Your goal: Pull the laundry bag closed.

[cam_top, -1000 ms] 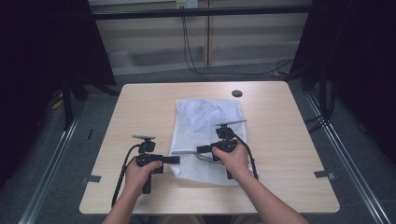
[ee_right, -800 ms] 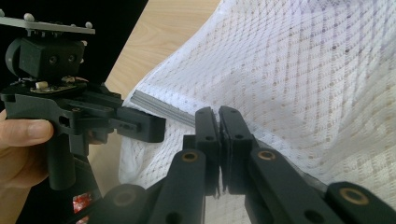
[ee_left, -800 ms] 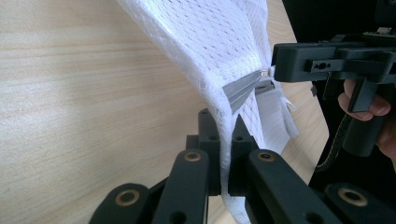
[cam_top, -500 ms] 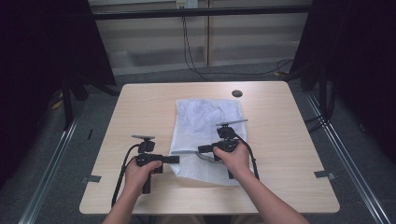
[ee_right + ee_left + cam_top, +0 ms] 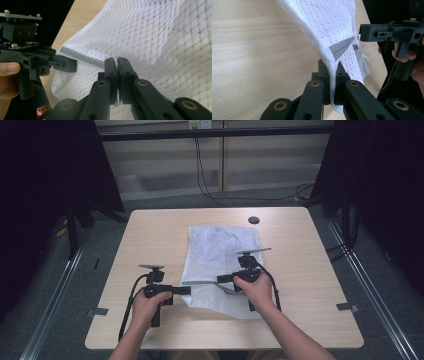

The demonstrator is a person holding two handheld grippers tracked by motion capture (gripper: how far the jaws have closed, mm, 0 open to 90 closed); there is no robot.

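The mesh bag (image 5: 220,265), white with a grey zipper (image 5: 200,282) along its near part, lies on the table (image 5: 310,270), from the middle toward the near edge. Its far part lies flat; its near left part is lifted off the surface between the two grippers.

The left gripper (image 5: 331,72) is closed on the bag's near left edge. In the left gripper view, the white mesh (image 5: 329,25) passes down between the two black jaws, which pinch it with no gap. The zipper tape (image 5: 340,47) ends just above the jaw tips.

The right gripper (image 5: 116,71) is also fully closed. In the right gripper view, its jaws meet at the zipper (image 5: 82,57), where the grey strip runs up to the jaw tips; the exact point of grip is hidden behind the jaws.

In the high view, the left gripper (image 5: 182,290) sits at the bag's left edge, the right gripper (image 5: 222,280) over the bag, and the zipper spans between them. Each hand (image 5: 147,307) holds its grip handle from the near side.
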